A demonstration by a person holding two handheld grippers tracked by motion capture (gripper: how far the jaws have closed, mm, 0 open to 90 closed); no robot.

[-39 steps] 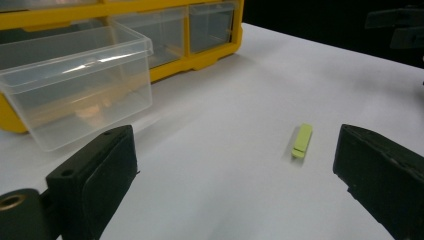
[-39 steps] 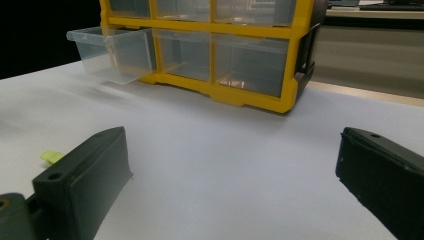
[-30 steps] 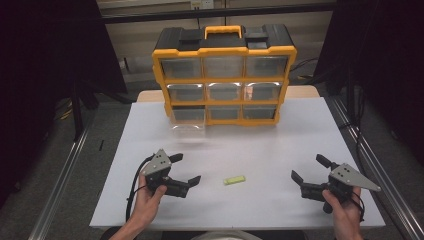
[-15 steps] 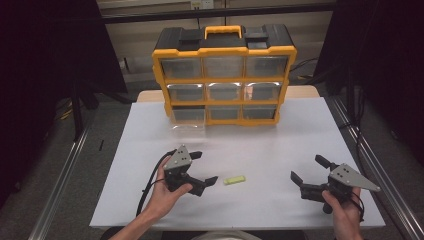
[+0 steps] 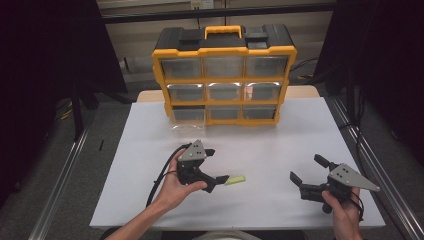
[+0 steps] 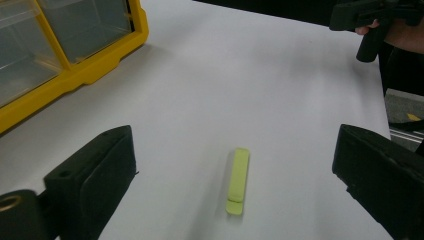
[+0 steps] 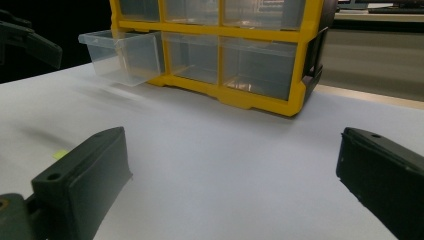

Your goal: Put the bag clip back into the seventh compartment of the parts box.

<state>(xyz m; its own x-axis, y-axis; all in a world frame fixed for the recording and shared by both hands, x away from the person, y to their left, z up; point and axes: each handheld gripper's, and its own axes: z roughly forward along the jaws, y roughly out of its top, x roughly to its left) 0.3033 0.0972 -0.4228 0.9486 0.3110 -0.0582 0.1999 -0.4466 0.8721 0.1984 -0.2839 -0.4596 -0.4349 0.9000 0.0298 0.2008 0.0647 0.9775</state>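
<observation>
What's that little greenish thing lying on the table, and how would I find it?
Start at the big yellow drawer cabinet at the back of the white table and come toward the person. Just ahead of the open left gripper lies a small, flat, yellow-green strip, the only bright, loose piece on the white surface.

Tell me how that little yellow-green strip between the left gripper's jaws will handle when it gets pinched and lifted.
The strip lies flat and thin on the white table, so it probably won't roll and looks light. Its low profile may make it hard to pinch; the open left gripper might just slide it across the smooth surface.
</observation>
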